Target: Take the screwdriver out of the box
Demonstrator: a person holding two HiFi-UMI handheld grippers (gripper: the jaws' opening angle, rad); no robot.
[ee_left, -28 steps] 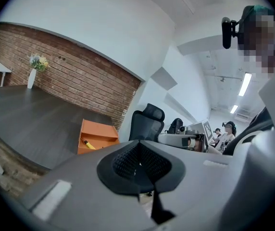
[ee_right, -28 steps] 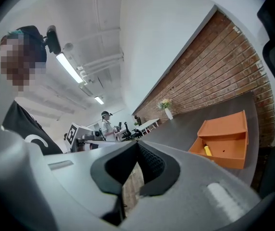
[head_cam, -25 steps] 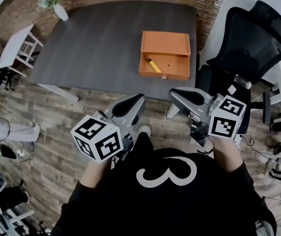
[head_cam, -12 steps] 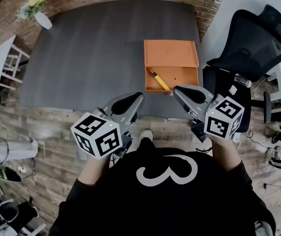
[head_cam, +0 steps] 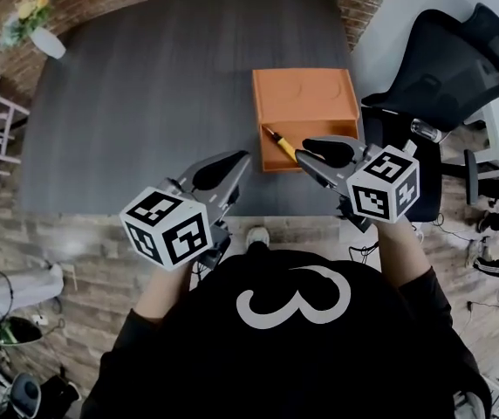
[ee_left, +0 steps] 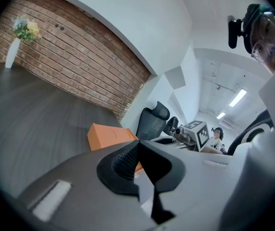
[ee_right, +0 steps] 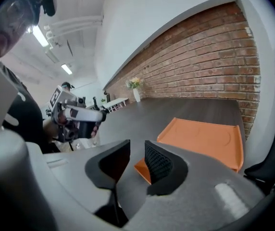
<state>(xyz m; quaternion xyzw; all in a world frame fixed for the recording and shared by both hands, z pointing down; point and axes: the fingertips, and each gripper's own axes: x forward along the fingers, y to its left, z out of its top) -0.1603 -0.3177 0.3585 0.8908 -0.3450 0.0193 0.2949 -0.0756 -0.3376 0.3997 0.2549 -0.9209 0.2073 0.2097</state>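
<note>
The jaws of your right gripper [ee_right: 137, 150] have just been opening, nothing between them. The screwdriver [head_cam: 280, 144] lies in the box [head_cam: 306, 103] just left of its tips, apparently untouched. Your left gripper [ee_left: 136, 146] is closed and empty.

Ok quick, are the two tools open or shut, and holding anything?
Left tool: shut, empty.
Right tool: open, jaws have just been opening, nothing between them.
</note>
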